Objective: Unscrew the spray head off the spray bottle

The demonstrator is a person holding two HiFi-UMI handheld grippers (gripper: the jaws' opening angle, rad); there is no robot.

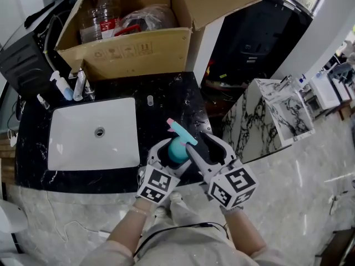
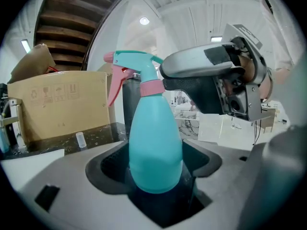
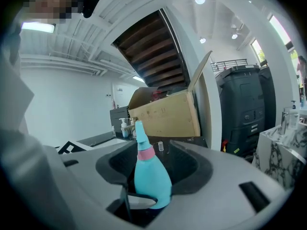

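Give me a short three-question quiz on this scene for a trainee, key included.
1. True or false: the left gripper holds the teal spray bottle by its body, with the jaws on either side of it.
2. What colour is the collar just under the spray head? A pink, B black, C yellow.
3. Fill in: in the head view, the open cardboard box stands on the counter just beyond the white ___.

Key: 1 true; 2 A; 3 sink.
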